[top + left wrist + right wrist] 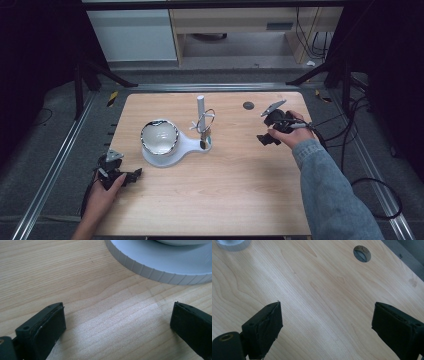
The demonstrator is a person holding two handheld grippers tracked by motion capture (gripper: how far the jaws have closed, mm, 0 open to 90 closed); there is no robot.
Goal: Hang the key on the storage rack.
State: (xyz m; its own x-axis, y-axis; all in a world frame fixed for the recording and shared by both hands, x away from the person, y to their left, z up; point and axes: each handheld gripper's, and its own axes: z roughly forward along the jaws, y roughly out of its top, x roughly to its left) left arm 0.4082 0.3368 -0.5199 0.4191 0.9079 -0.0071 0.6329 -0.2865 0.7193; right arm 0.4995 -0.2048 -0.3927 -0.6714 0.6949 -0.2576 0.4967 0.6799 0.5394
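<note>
A white base [192, 145] lies at the middle of the wooden table [225, 190]. A shiny bowl [159, 137] sits on its round left end. At its right end a white post [201, 107] stands upright, with a thin wire ring [206, 120] leaning on it. My left gripper [134, 175] rests at the table's front left, open, with bare wood between its jaws; the base's ribbed rim [150, 271] lies just ahead of it. My right gripper [264, 139] is held to the right of the base, open over bare wood.
A round grommet hole [248, 105] sits near the table's far edge, also seen as the hole [362, 253] ahead of the right gripper. Cables [350, 130] trail off the right side. Metal rails [55, 165] run along both sides of the table.
</note>
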